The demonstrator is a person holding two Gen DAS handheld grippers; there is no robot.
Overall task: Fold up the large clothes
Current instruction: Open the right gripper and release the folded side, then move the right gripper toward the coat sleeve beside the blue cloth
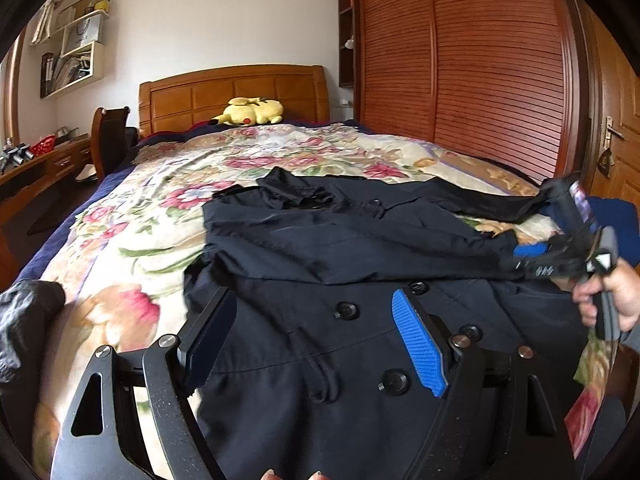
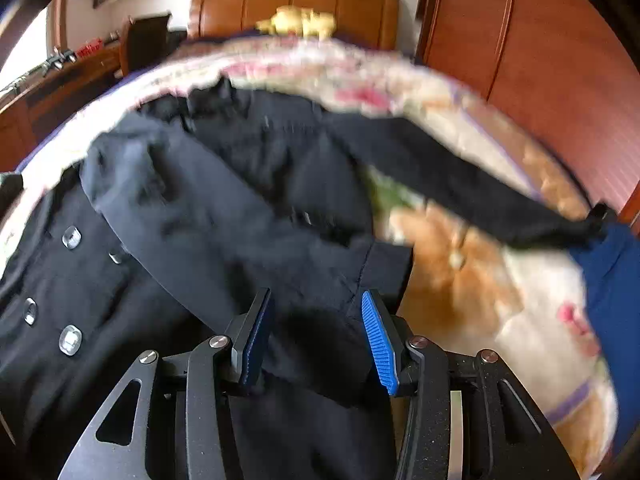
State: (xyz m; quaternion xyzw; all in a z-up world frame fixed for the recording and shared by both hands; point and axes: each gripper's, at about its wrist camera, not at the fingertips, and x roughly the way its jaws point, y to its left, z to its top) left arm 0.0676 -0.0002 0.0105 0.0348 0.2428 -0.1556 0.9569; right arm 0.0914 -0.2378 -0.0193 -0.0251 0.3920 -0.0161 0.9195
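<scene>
A dark navy double-breasted coat (image 1: 340, 240) lies front up on the floral bedspread (image 1: 160, 200), its buttons (image 1: 346, 311) showing. My left gripper (image 1: 314, 298) hovers open just above the coat's buttoned front with nothing between its fingers. One sleeve (image 2: 280, 264) is folded across the coat's chest (image 2: 180, 220). Its cuff end lies loosely between the parted pads of my right gripper (image 2: 316, 294). In the left wrist view, a hand (image 1: 612, 300) holds that right gripper (image 1: 528, 258) at the coat's right side. The other sleeve (image 2: 460, 184) stretches out to the right.
A yellow plush toy (image 1: 252, 112) rests by the wooden headboard (image 1: 232, 92). A slatted wardrobe (image 1: 460, 60) and a door (image 1: 616, 140) stand to the right. A blue cloth (image 2: 612, 272) lies at the bed's right edge, a dark garment (image 1: 28, 320) at the left. Desk (image 1: 40, 164) and chair (image 1: 110, 140) are far left.
</scene>
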